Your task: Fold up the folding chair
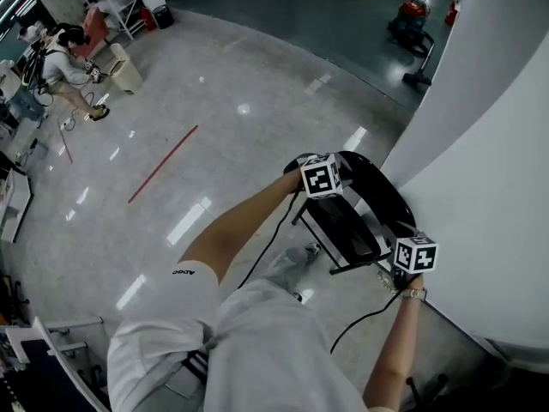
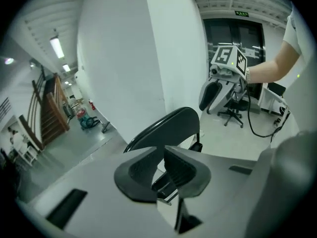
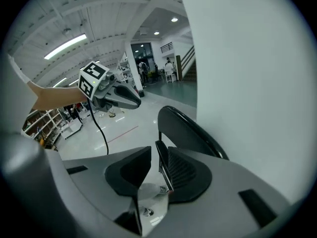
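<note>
Head view: chair (image 1: 345, 223) between left gripper (image 1: 324, 184), right gripper (image 1: 413, 261)

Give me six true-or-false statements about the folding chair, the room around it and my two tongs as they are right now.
1. The folding chair is black. True.
2. It stands far from any wall. False: it stands right beside the white wall.
3. The left tongs are clamped on the chair. False: they are off the chair, with nothing pinched.
4. A red line is marked on the floor. True.
5. Nobody else is in the room. False: a person crouches far across the floor.
6. The jaws of the right tongs stand apart. True.
</note>
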